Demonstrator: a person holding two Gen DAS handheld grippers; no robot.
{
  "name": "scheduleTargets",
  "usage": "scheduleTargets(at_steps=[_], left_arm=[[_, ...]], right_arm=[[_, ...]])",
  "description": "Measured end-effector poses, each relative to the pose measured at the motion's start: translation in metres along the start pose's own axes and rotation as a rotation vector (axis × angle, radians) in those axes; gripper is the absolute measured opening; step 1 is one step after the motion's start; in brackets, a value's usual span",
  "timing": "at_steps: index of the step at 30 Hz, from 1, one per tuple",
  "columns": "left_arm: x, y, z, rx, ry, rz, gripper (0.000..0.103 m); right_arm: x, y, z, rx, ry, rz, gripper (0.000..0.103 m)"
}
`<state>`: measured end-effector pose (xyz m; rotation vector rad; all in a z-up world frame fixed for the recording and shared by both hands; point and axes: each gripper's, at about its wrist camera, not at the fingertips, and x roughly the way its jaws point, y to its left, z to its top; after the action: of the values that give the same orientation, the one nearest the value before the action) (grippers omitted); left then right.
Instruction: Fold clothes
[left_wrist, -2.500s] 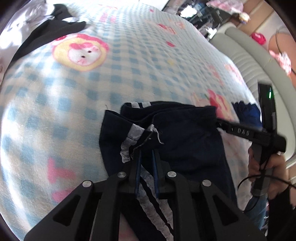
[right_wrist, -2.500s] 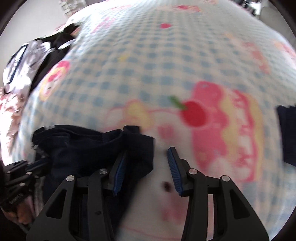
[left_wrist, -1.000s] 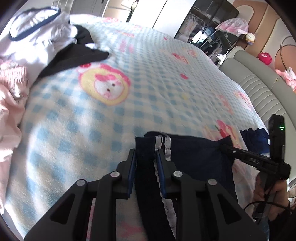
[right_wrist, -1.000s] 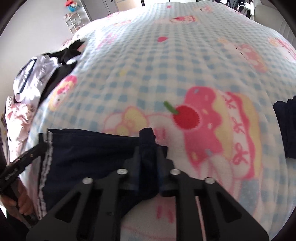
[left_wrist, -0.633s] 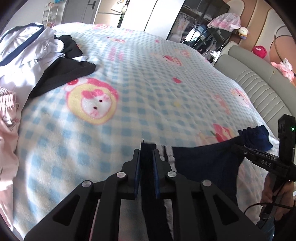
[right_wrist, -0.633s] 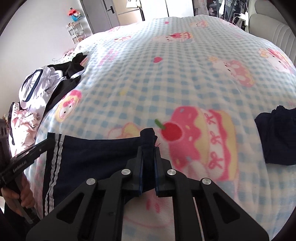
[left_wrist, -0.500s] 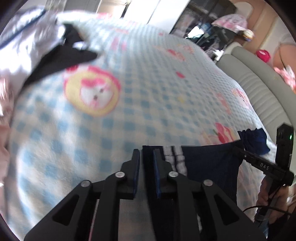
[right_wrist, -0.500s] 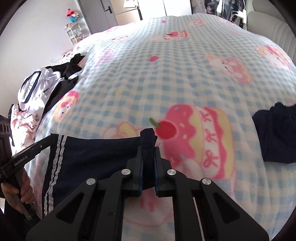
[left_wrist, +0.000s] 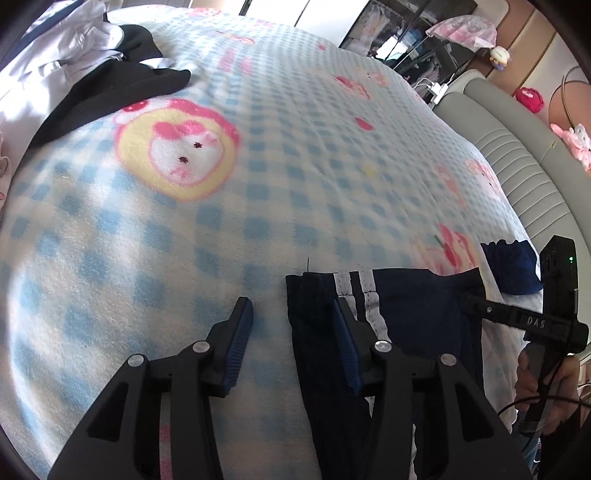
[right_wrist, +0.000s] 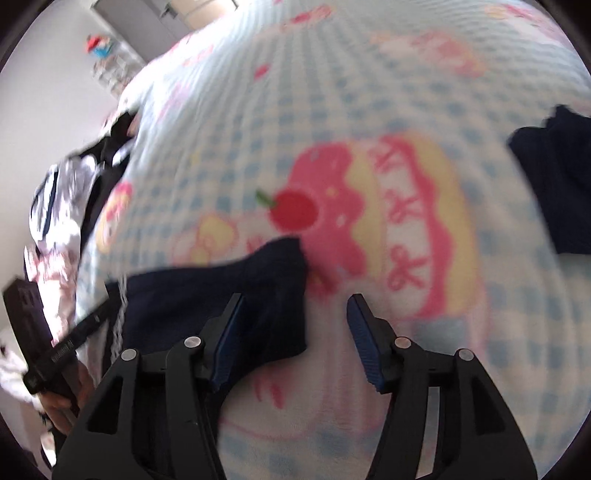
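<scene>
My left gripper (left_wrist: 291, 341) was matte black plastic, each finger lined with a ribbed blue pad (left_wrist: 236, 343) and fixed by round silver screws (left_wrist: 201, 346). At the right edge of the left wrist frame, the right gripper (right_wrist: 295, 341) showed as a black bar with pale lettering, a green light above, a bare hand (left_wrist: 535, 380) and thin black cable beneath. The right wrist frame was blurred; its build looked identical.
</scene>
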<state>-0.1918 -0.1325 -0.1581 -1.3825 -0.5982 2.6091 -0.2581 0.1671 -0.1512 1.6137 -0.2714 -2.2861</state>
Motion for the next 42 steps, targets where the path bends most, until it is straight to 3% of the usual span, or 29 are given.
scheduleTargets(at_steps=[1,3,4,8,11,16,20,23,25,26,28,31,36,37,41,42], left_arm=[[-0.001,-0.002,0.0,0.007,-0.006,-0.005,0.012],[-0.004,-0.006,0.0,0.024,-0.024,0.0,0.009],[-0.006,-0.01,0.0,0.04,-0.032,0.008,0.009],[-0.012,-0.014,0.003,0.045,-0.045,-0.003,0.009],[-0.014,-0.017,0.01,0.025,-0.047,-0.063,0.009],[-0.008,-0.045,0.027,0.135,-0.06,-0.023,0.009],[0.014,-0.036,0.03,0.069,0.076,0.006,0.016],[-0.033,-0.043,0.02,0.089,0.005,-0.06,0.017],[-0.066,-0.051,0.007,0.11,-0.04,-0.067,0.02],[-0.078,-0.053,-0.001,0.105,-0.043,-0.069,0.026],[-0.086,-0.052,-0.022,0.071,-0.02,-0.099,0.027],[-0.081,-0.047,-0.054,-0.003,0.019,-0.114,0.028],[-0.073,-0.034,-0.097,-0.14,0.072,-0.215,0.028],[-0.074,-0.034,-0.102,-0.137,0.076,-0.211,0.028],[-0.075,-0.036,-0.118,-0.059,0.081,0.01,0.028],[-0.078,-0.035,-0.12,-0.077,0.073,-0.009,0.028]], right_arm=[[0.002,0.005,-0.001,-0.024,0.003,-0.007,0.057],[0.002,0.017,-0.002,-0.086,-0.001,-0.015,0.016],[-0.002,0.022,-0.003,-0.103,-0.018,-0.02,0.008],[-0.022,0.032,-0.01,-0.133,-0.095,-0.033,0.008],[-0.035,0.022,-0.014,-0.106,-0.121,-0.035,0.008],[-0.038,0.01,-0.001,-0.09,-0.133,-0.071,0.008],[-0.023,-0.004,0.007,-0.028,-0.072,-0.119,0.017],[-0.039,-0.009,-0.002,0.003,-0.075,-0.088,0.017],[-0.067,-0.006,-0.016,-0.031,-0.101,-0.067,0.017],[-0.079,-0.003,-0.026,-0.045,-0.106,-0.059,0.019],[-0.099,0.003,-0.046,-0.061,-0.109,-0.036,0.024],[-0.093,0.017,-0.082,-0.053,-0.074,0.01,0.025],[-0.081,0.039,-0.141,-0.04,-0.015,0.087,0.03],[-0.079,0.044,-0.153,-0.038,-0.003,0.102,0.03],[-0.069,0.052,-0.186,-0.013,0.017,0.126,0.032],[-0.066,0.05,-0.188,-0.001,0.014,0.121,0.032]])
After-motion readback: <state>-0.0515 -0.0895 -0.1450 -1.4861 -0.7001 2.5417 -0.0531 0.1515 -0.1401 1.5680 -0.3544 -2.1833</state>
